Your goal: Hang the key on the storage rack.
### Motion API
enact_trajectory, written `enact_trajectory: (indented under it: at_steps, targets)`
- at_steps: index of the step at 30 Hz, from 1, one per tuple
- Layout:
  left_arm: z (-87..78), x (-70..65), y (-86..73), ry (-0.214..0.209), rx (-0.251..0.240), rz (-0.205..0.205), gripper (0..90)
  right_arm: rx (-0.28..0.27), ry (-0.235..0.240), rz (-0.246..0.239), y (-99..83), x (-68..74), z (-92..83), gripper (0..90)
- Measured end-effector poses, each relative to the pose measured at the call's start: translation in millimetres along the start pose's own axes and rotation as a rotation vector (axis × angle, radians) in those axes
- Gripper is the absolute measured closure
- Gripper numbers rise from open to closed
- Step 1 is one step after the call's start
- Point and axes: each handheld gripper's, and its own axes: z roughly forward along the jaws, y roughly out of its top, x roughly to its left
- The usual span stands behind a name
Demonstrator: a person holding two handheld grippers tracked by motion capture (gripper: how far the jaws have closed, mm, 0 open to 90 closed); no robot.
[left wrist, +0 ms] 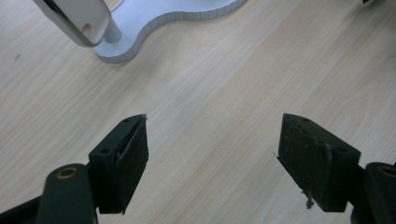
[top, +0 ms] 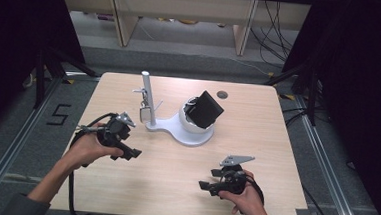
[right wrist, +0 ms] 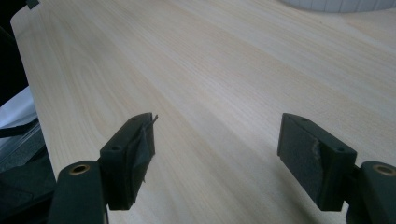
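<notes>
The white stand (top: 179, 128) lies just ahead of the left gripper (top: 131, 153), its post (top: 148, 92) upright. Both grippers' jaws are spread and empty; the right gripper (top: 204, 186) is farther off.

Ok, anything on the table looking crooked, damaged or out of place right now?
The black box sits tilted in the white bowl of the stand, one corner sticking up past the rim, not seated flat. The left gripper's pads look frayed at the edges. Nothing is spilled.

Worktop (top: 270, 157): pale wood grain, with a round cable port (top: 222, 95) near its far edge.
Floor (top: 7, 126): grey, marked "5" (top: 58, 114) off the left edge.
Cupboards (top: 184, 9): beyond the far edge.
</notes>
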Motion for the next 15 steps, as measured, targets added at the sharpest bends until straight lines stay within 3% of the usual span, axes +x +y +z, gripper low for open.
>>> enact_trajectory:
  at_steps: [8, 10, 12, 15]
  targets:
    - [7.3, -10.8, -9.2, -0.005, -0.015, 0.003, 23.8, 0.007, 0.005, 0.008, 0.1, 2.5, -0.3, 28.5]
    - [10.4, -14.5, -12.8, -0.001, -0.024, 0.009, 23.7, 0.0, 0.001, -0.008, 0.2, 1.4, 0.1, 28.5]
    - [11.5, -17.2, -15.7, 0.0, -0.026, 0.021, 23.5, 0.007, 0.003, 0.014, 0.2, 2.0, 0.1, 28.5]
    - [14.9, -22.7, -22.9, -0.018, -0.036, 0.023, 23.3, 0.001, -0.001, 0.005, -0.1, -0.3, 0.1, 28.4]
